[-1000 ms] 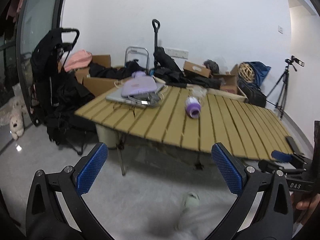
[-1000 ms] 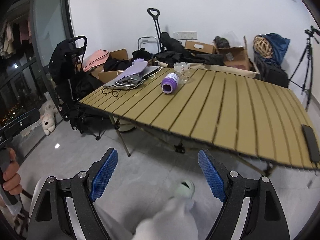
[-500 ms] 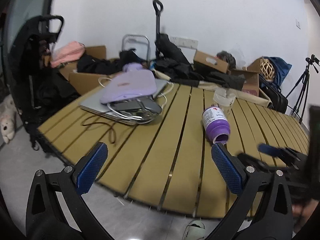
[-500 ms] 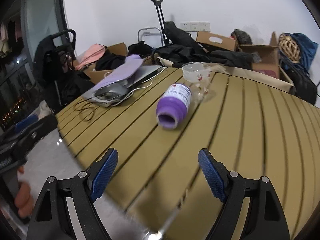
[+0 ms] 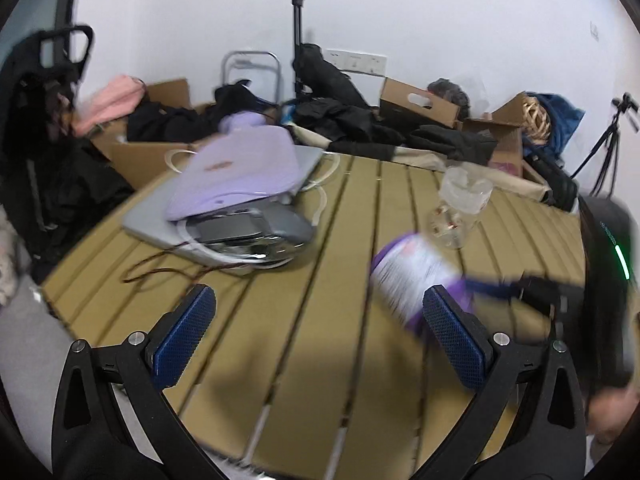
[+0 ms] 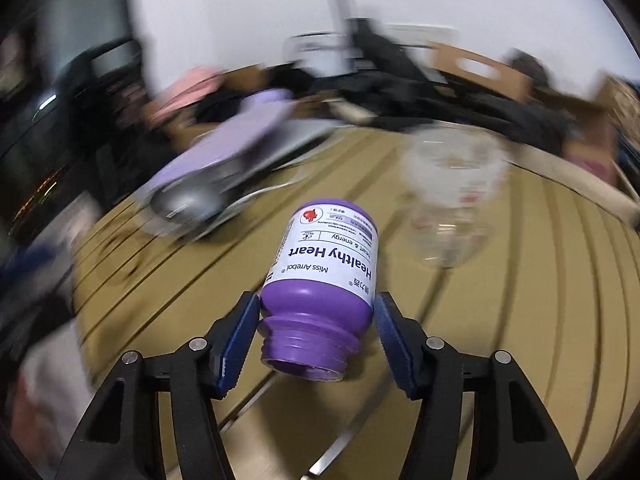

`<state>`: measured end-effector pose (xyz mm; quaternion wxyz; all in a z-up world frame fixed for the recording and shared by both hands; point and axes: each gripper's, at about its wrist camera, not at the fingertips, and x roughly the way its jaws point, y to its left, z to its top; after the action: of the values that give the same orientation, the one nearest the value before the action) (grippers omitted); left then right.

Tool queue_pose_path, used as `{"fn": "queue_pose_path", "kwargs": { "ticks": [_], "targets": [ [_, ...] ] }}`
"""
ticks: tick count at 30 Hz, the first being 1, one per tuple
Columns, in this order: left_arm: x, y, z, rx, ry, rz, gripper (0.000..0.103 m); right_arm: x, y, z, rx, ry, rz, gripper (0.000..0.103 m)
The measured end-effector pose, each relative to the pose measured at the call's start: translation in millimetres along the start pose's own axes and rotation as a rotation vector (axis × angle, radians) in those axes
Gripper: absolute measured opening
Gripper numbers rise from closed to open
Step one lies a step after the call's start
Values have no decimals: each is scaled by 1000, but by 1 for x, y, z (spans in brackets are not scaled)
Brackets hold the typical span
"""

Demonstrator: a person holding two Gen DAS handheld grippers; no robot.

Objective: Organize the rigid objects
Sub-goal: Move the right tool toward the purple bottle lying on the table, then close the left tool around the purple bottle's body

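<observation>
A purple bottle (image 6: 320, 276) with a white "Healthy Heart" label lies on its side on the slatted wooden table (image 6: 540, 320), open mouth toward me. My right gripper (image 6: 316, 320) has its blue pads on both sides of the bottle's neck end, jaws closed to its width. The bottle also shows blurred in the left wrist view (image 5: 416, 276), with the right gripper beside it. My left gripper (image 5: 316, 332) is open and empty above the table's near part. A clear glass jar (image 6: 452, 200) stands just behind the bottle; it also shows in the left wrist view (image 5: 460, 208).
A lilac pouch (image 5: 240, 176) lies on a grey laptop (image 5: 152, 224) with a grey case (image 5: 256, 228) and cables at the table's left. Behind the table are cardboard boxes (image 5: 416, 104), black bags, a trolley handle (image 5: 296, 20) and a tripod (image 5: 604, 144).
Both grippers have moved forward over the table. My right gripper has reached the purple bottle and narrowed its jaws around it. The left gripper stays wide open.
</observation>
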<state>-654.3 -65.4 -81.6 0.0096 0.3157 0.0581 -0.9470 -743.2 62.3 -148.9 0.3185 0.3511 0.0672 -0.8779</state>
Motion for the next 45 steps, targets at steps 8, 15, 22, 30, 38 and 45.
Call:
{"fn": "queue_pose_path", "kwargs": {
  "ticks": [8, 15, 22, 30, 38, 45],
  "targets": [
    [66, -20, 11, -37, 147, -81, 75, -19, 36, -23, -242, 34, 130, 63],
    [57, -20, -9, -22, 146, -60, 64, -27, 21, -33, -235, 84, 72, 64],
    [29, -12, -5, 5, 101, -30, 77, -37, -13, -31, -76, 96, 82, 64],
    [45, -43, -6, 109, 342, -175, 101, -58, -35, -36, 15, 98, 2, 63],
    [72, -60, -20, 216, 399, -181, 60, -79, -66, -39, 147, 88, 1, 63],
    [51, -45, 19, 138, 171, -143, 60, -80, -61, -10, 145, 57, -25, 64]
  ]
}}
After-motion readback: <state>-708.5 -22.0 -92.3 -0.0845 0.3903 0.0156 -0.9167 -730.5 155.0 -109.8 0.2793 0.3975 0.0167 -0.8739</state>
